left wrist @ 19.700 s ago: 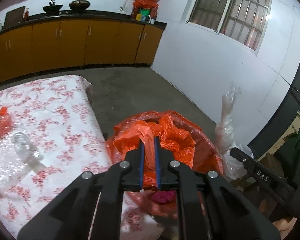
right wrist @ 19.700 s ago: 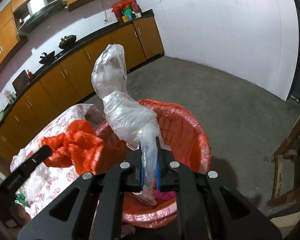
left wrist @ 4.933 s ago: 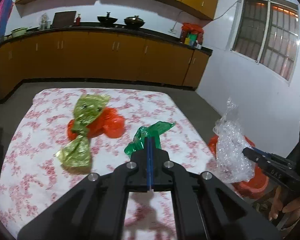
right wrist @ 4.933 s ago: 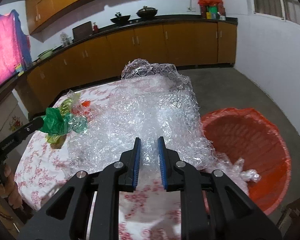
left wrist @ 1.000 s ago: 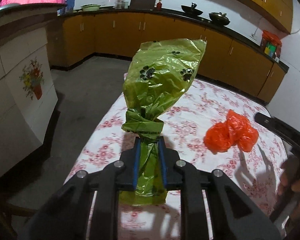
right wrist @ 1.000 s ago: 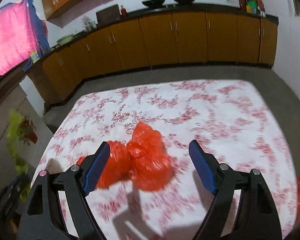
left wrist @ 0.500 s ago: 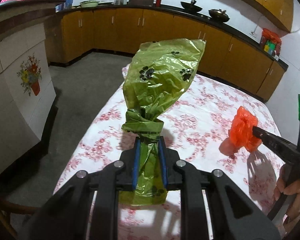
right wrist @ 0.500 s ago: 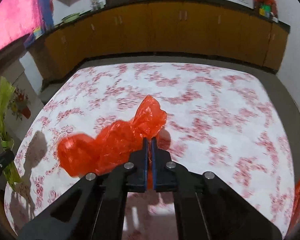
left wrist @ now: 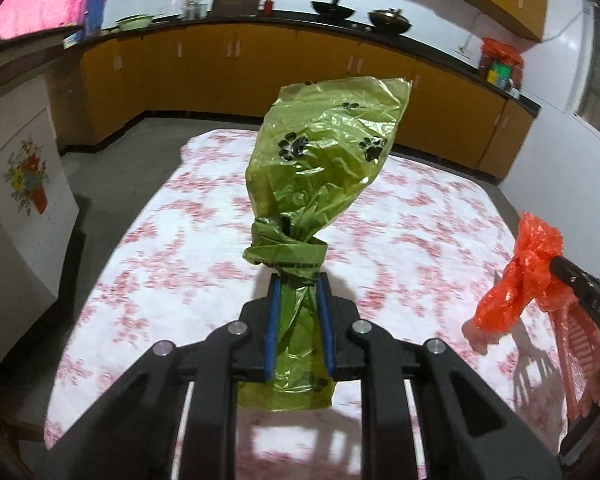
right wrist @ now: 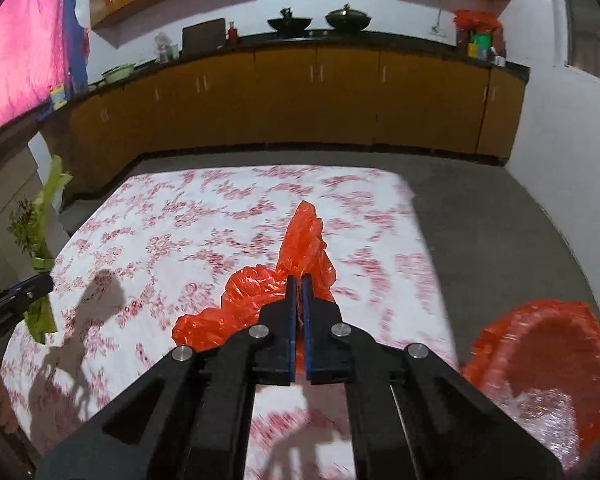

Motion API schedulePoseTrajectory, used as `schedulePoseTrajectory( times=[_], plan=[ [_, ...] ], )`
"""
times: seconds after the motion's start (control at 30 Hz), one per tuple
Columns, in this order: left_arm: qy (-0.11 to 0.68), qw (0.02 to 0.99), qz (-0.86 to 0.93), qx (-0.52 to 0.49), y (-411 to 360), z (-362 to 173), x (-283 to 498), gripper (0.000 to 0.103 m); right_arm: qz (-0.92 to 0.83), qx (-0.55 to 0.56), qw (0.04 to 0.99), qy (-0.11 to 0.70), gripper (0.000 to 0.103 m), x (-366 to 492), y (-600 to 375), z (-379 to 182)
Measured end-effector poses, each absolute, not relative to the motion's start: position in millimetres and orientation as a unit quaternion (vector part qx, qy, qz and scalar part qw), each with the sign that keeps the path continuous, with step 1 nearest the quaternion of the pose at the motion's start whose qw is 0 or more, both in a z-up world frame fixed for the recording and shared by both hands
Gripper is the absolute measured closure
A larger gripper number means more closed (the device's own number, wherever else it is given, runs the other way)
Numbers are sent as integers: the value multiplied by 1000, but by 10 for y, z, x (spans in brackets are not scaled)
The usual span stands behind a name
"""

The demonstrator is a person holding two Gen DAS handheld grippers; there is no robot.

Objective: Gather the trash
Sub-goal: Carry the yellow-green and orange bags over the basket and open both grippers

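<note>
My left gripper [left wrist: 299,280] is shut on the knotted neck of a green plastic bag [left wrist: 324,156] printed with black paw marks, which stands up above the table. My right gripper [right wrist: 298,278] is shut on a crumpled orange plastic bag [right wrist: 300,248], lifted off the flowered tablecloth [right wrist: 180,240]. In the left wrist view the orange bag [left wrist: 516,280] hangs from the right gripper at the right edge. The green bag [right wrist: 44,216] shows at the far left of the right wrist view. The orange bin [right wrist: 548,356], with bubble wrap inside, stands on the floor at the lower right.
The table [left wrist: 172,240] has a white cloth with red flowers. Orange cabinets [right wrist: 300,100] under a dark counter run along the back wall. A white tiled cabinet [left wrist: 16,200] stands left of the table. Grey floor [right wrist: 500,220] lies between table and wall.
My right gripper shut on the orange bag and lifted it off the table, swinging right toward the bin. The left gripper, still holding the green bag, also swung rightward.
</note>
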State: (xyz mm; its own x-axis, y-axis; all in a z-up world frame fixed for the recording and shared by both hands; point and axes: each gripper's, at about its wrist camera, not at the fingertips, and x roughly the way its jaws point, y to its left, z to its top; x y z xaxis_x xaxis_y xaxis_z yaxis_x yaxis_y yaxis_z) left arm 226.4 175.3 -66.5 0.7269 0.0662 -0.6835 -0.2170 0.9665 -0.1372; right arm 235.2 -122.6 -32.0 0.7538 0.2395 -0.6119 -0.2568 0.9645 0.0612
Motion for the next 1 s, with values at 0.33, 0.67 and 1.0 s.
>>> schedulePoseTrajectory(
  times=[0.33, 0.67, 1.0],
  plan=[
    [364, 928, 19, -80, 1022, -556, 2263, 84, 92, 10, 954, 286, 100, 1869, -1872, 45],
    [356, 931, -56, -60, 246, -375, 2205, 84, 24, 36, 965, 258, 100, 1475, -2523, 211],
    [370, 916, -147, -53, -602, -350, 2150, 84, -52, 51, 968, 242, 100, 1152, -3145, 216]
  ],
)
